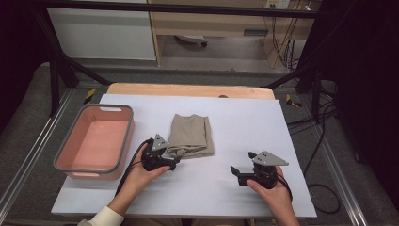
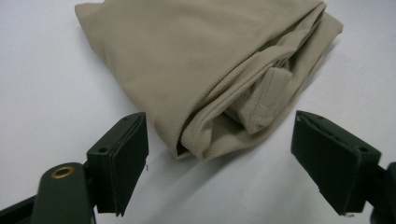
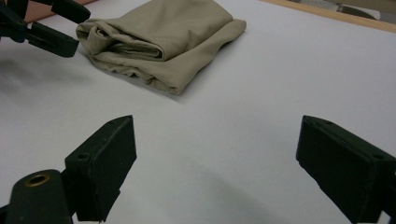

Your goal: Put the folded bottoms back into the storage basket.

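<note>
A folded tan cloth (image 1: 190, 135) lies on the white table mat (image 1: 244, 122), near its middle. My left gripper (image 1: 173, 162) sits just at the cloth's near left corner, open. In the left gripper view the cloth (image 2: 205, 70) has its folded corner between and just beyond the two black jaws, which stand wide apart, and the left gripper (image 2: 219, 163) touches nothing. My right gripper (image 1: 237, 170) rests open on the mat to the right of the cloth, well apart from it. From the right gripper view, the cloth (image 3: 159, 42) lies ahead and to the left of the right gripper (image 3: 217, 163).
A pink tub with a grey rim (image 1: 96, 141) stands at the left side of the mat, nothing inside it. The wooden table edge (image 1: 188, 89) runs along the back. Black frame legs and cables (image 1: 320, 122) stand off the right side.
</note>
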